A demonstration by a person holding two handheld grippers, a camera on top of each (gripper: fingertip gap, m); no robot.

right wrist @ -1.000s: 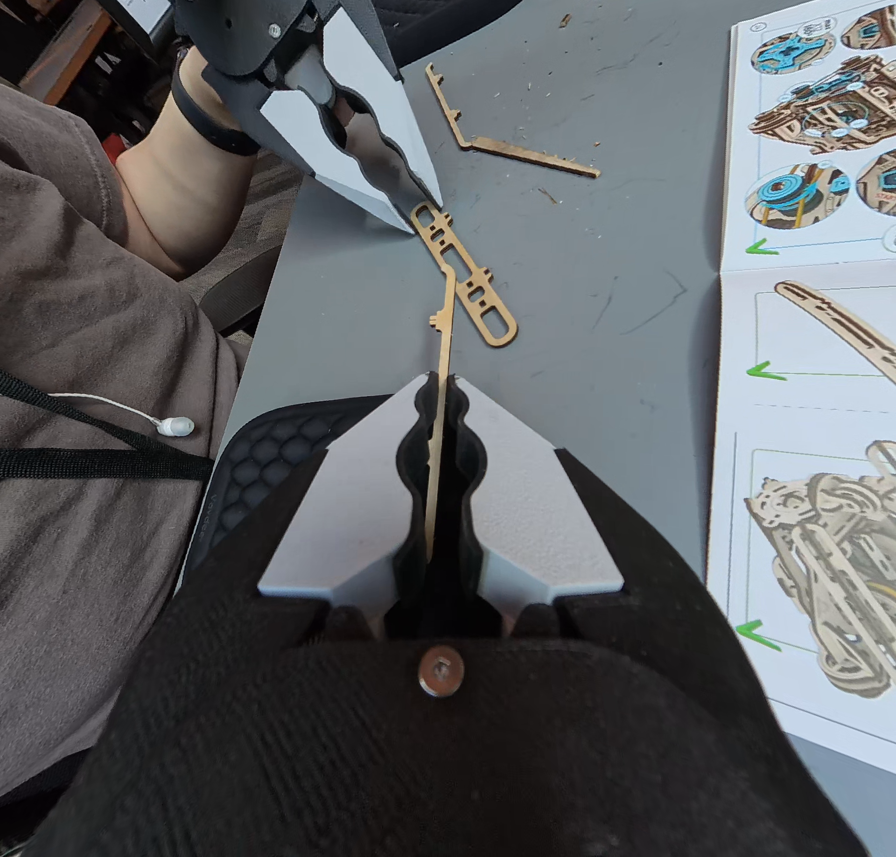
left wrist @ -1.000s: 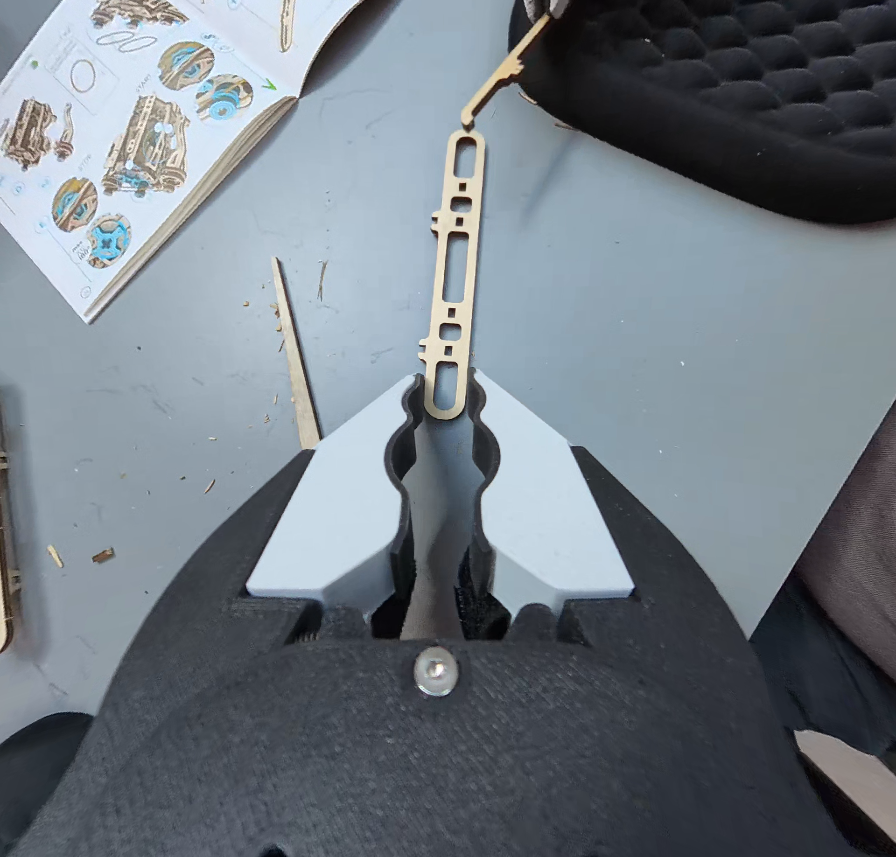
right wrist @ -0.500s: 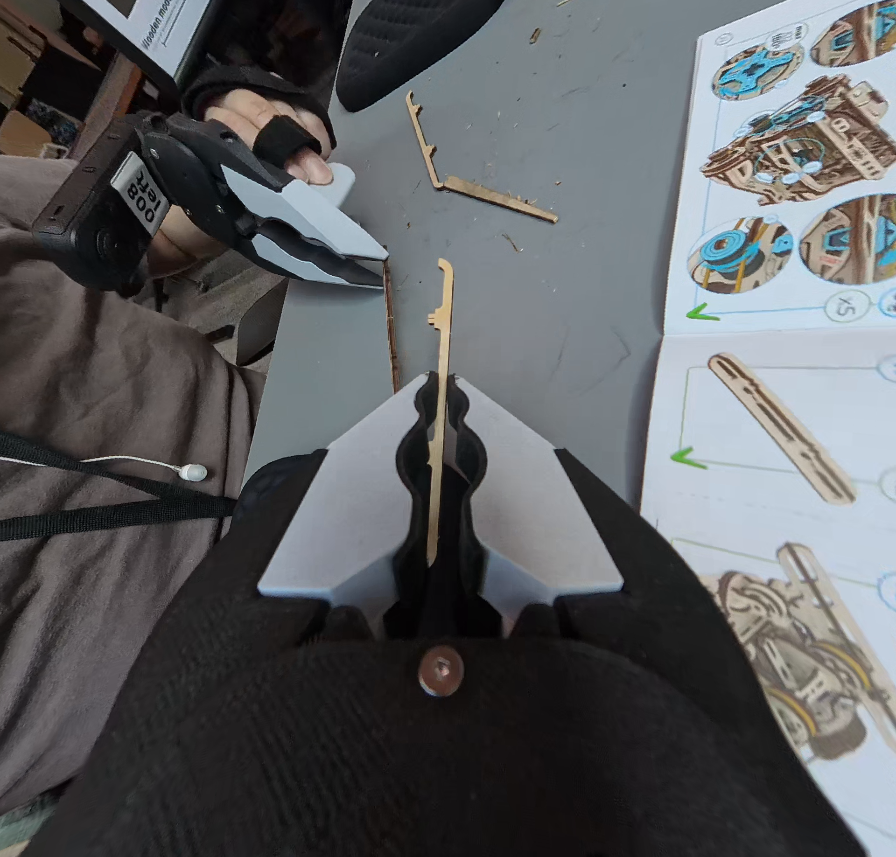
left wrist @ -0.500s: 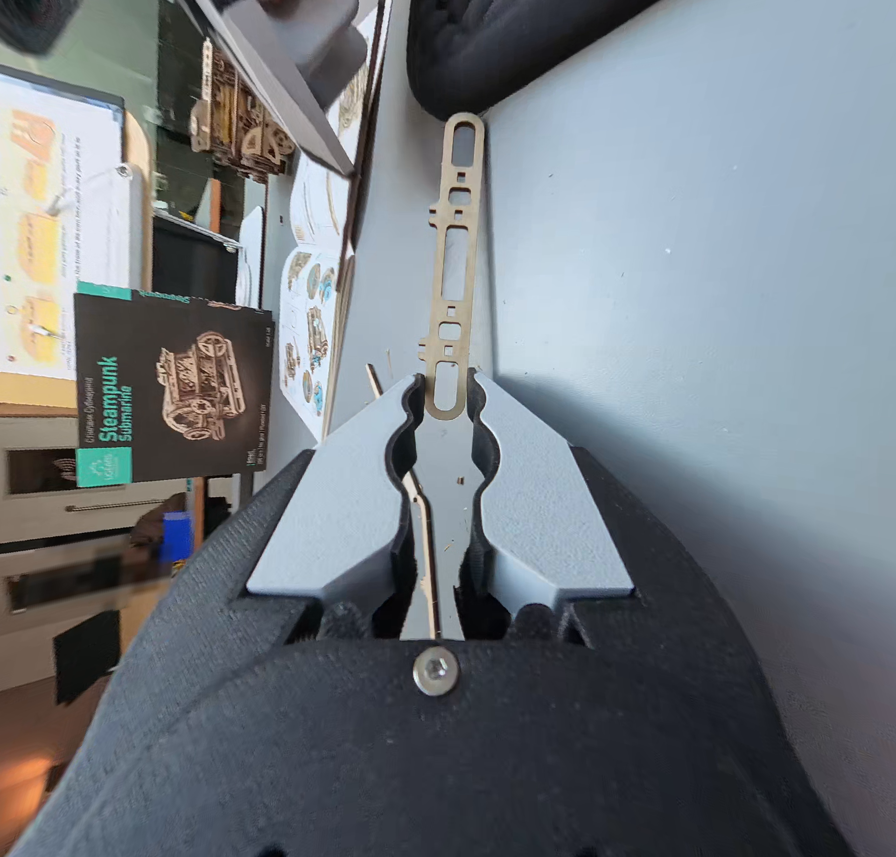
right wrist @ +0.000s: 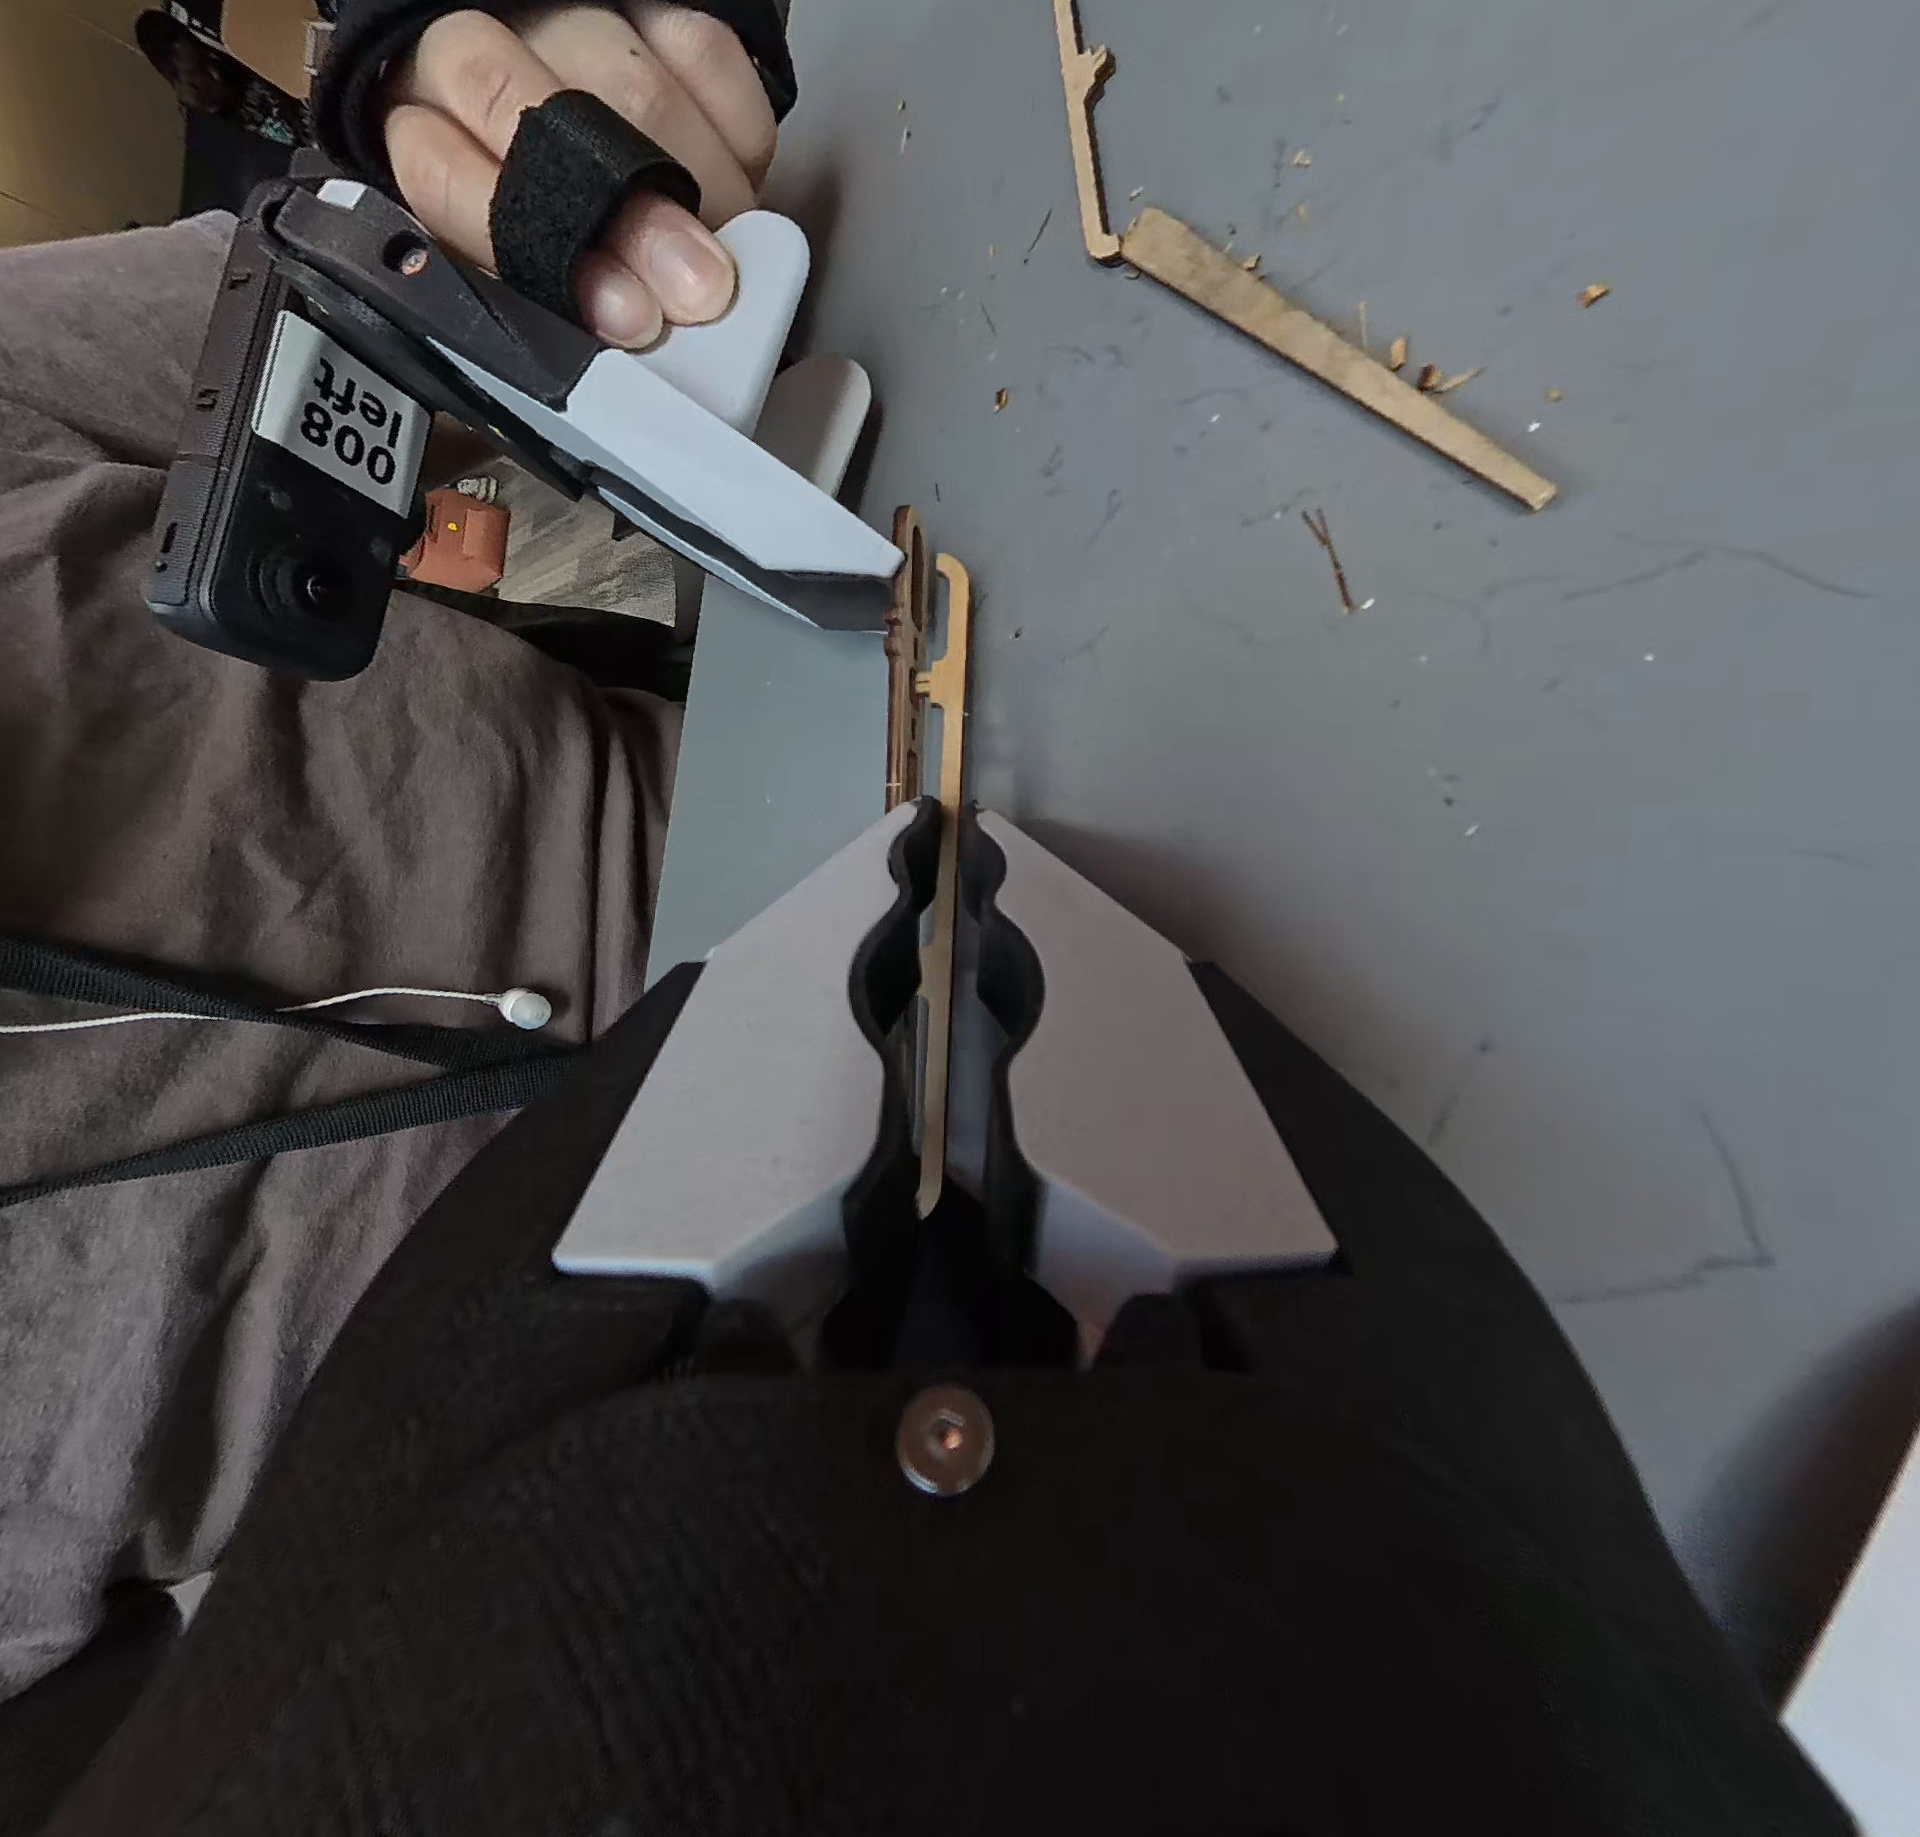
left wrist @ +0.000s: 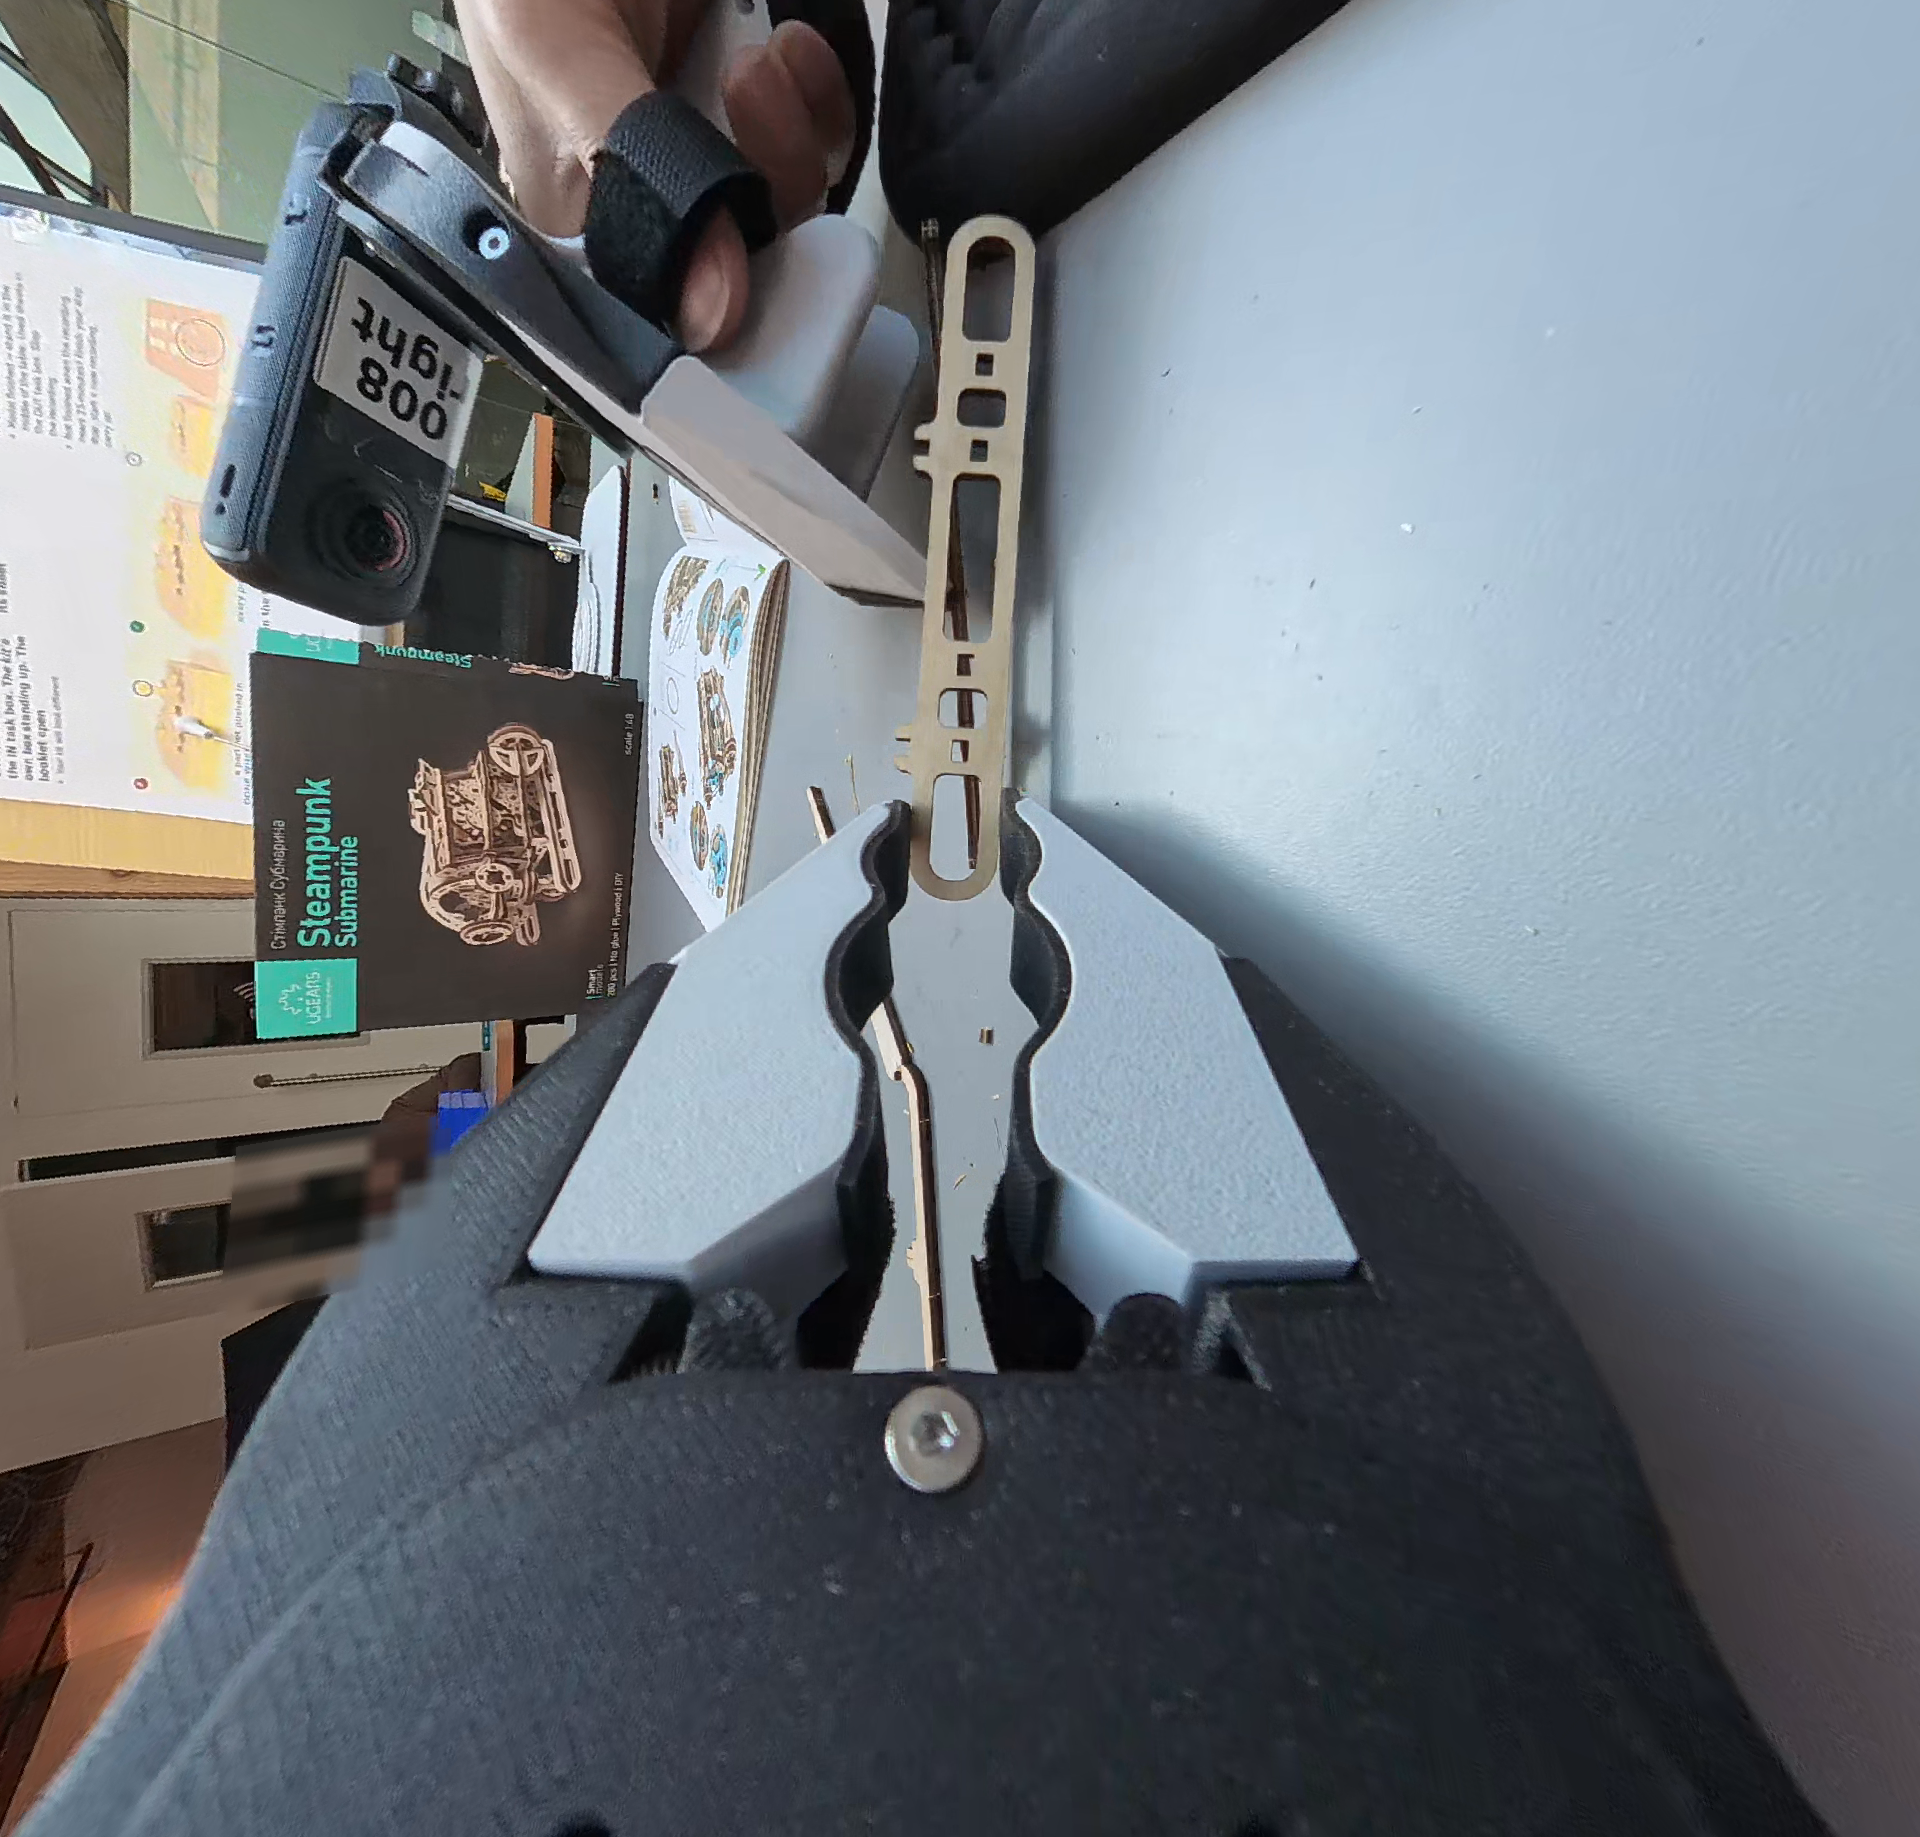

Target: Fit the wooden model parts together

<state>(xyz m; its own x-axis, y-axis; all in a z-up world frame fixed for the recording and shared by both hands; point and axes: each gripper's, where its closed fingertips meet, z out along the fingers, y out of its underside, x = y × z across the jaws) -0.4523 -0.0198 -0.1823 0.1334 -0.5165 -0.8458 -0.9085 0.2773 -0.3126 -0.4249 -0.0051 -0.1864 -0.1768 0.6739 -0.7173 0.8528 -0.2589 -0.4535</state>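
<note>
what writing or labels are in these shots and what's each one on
I won't copy out writing; these things bear it.
White camera sticker, left wrist view: bold, legible print.
Second white camera sticker, right wrist view: the same.
Black cardboard model box: legible title and logo.
White wall sheet: mostly too small.
Open instruction booklet: too small.
Slotted wooden strip, thin wooden strip: none.

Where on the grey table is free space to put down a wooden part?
Free: the table right of the right gripper, below the loose strips. Crowded: the edge near the left gripper, where the slotted part and thin part meet.
</note>
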